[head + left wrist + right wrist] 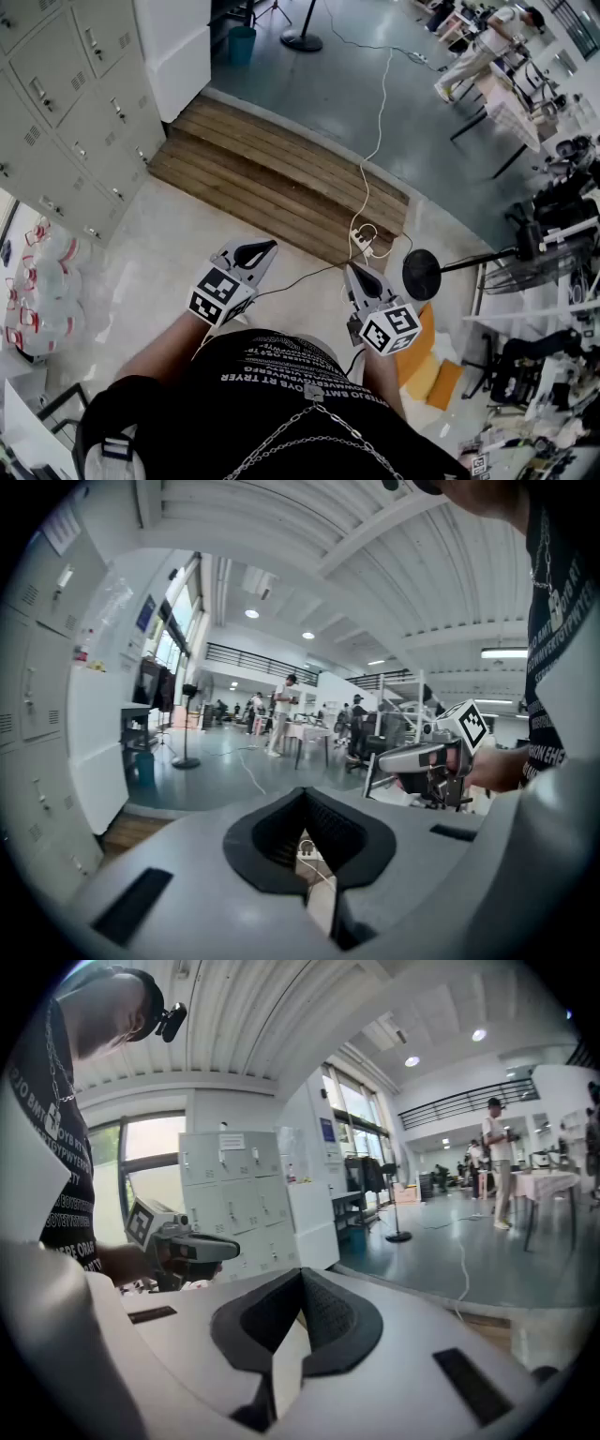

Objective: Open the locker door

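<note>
A bank of grey lockers (66, 103) with several shut doors stands at the upper left, well away from both grippers. It also shows in the right gripper view as lockers (234, 1204), and along the left edge as lockers (37, 667). My left gripper (267, 247) is held close to the body, shut with nothing between its jaws (304, 795). My right gripper (354, 271) hangs beside it, likewise shut and empty (300, 1275). Each gripper sees the other: the right gripper (422, 757), the left gripper (192, 1244).
A wooden step (281, 178) lies ahead, crossed by a white cable (377, 141) that runs to a power strip (361, 239). A black round stand base (422, 275) sits at the right, near cluttered desks. White bags (37, 291) lie left. A person (478, 47) stands far off.
</note>
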